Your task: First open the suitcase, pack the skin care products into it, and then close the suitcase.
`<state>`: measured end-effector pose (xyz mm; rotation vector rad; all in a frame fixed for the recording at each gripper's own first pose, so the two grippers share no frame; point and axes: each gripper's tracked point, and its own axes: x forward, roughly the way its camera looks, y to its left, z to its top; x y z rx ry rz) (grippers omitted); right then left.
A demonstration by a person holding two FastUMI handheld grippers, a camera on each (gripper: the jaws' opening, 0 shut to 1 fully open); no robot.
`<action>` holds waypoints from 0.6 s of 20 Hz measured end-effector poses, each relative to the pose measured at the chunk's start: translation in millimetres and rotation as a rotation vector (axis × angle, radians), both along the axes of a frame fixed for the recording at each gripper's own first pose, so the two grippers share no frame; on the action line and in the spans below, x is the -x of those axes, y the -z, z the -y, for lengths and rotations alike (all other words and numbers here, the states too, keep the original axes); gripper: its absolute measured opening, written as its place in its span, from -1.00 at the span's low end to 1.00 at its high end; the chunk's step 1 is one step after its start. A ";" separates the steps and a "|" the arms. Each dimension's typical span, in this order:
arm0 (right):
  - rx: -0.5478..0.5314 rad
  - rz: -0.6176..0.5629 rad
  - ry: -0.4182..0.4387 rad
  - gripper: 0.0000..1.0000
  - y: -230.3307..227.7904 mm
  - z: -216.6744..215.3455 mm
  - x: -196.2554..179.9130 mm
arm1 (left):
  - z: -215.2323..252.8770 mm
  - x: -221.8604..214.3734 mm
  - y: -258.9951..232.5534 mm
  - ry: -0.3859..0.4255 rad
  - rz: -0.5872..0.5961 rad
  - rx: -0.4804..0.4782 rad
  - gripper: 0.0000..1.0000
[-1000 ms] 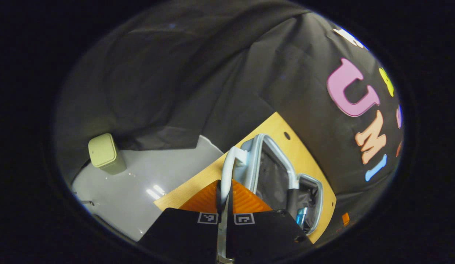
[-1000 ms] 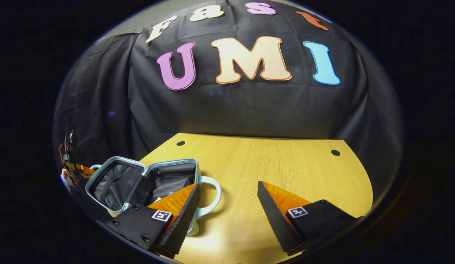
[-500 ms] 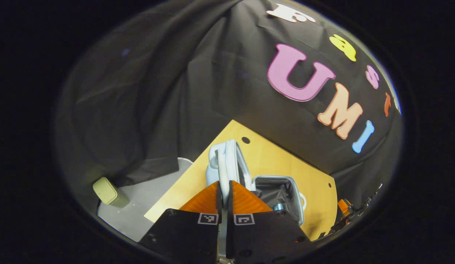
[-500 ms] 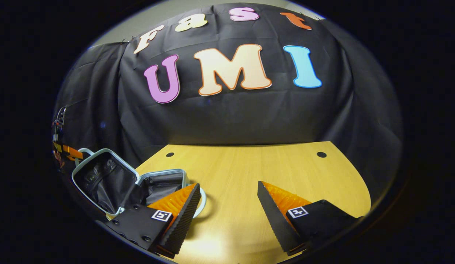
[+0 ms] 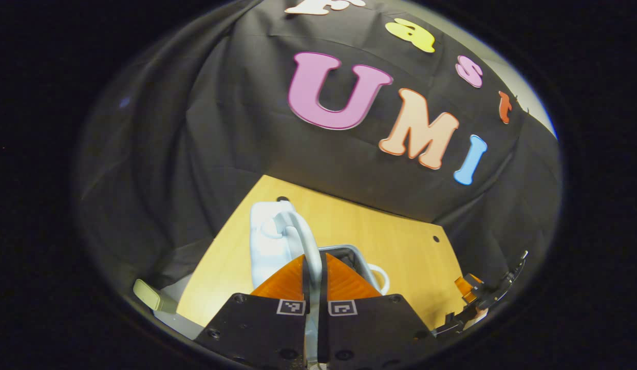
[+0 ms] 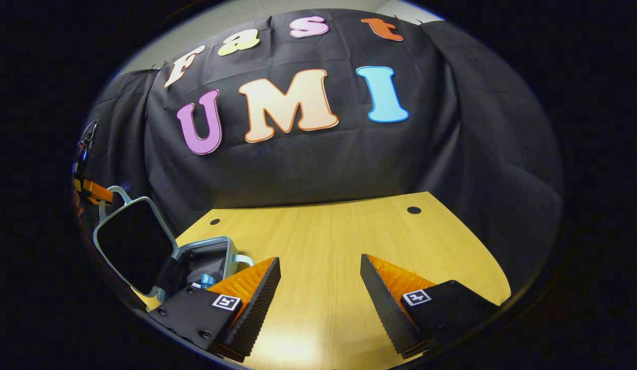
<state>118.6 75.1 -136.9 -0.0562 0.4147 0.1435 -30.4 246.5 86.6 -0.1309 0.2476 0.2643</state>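
A: What's around you on the tabletop (image 6: 349,241)?

B: Bare wood for the most part, w/ two small dark holes near its far edge and the black cloth wall behind. In your left gripper view a pale green bin (image 5: 153,296) sits low at the left, off the tabletop, on a light floor. The suitcase (image 6: 144,246) is at the tabletop's left end.

A: Anything in the way?

B: In the right gripper view the right tool's own left finger (image 6: 246,293) covers part of the suitcase base. The lid (image 6: 131,241) stands raised, tilted, its dark lining facing your right side. Inside the base, something small w/ a blue cap (image 6: 207,280) pokes up just beside that finger.

A: Left tool?

B: Your left tool (image 5: 315,272) is clamped tight on the lid handle (image 5: 303,241), a pale loop running up between the fingers. Past it you see the lid's pale blue outer shell (image 5: 267,241) and a bit of the base rim.

A: Right tool?

B: Your right tool (image 6: 318,280) is spread wide, holding nothing, above the tabletop just right of the suitcase, not touching it as far as I can tell. It also shows at the far right edge of the left gripper view.
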 end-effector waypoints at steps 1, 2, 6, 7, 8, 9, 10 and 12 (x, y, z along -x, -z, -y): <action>0.003 0.001 0.014 0.96 -1.2 9.6 2.8 | 13.5 -12.9 3.2 0.027 -0.009 -0.008 -0.96; 0.005 0.001 0.028 0.96 -3.0 19.0 5.5 | 27.1 -25.7 6.0 0.052 -0.020 -0.009 -0.96; 0.010 0.006 0.084 0.96 -14.5 53.7 18.8 | 80.7 -73.3 27.1 0.141 -0.064 0.027 -0.95; 0.012 0.008 0.092 0.96 -18.1 59.9 22.5 | 92.5 -85.3 37.0 0.162 -0.082 0.036 -0.94; 0.019 0.011 0.100 0.96 -21.1 65.3 25.8 | 102.5 -94.7 47.6 0.180 -0.102 0.044 -0.94; 0.025 0.013 0.105 0.87 -23.5 69.0 28.8 | 111.9 -104.3 59.8 0.197 -0.121 0.054 -0.95; 0.031 0.015 0.109 0.96 -26.0 71.4 30.9 | 121.0 -115.0 71.5 0.213 -0.142 0.067 -0.94; 0.034 0.016 0.113 0.97 -30.2 72.1 35.7 | 135.5 -136.1 96.0 0.224 -0.191 0.095 -0.93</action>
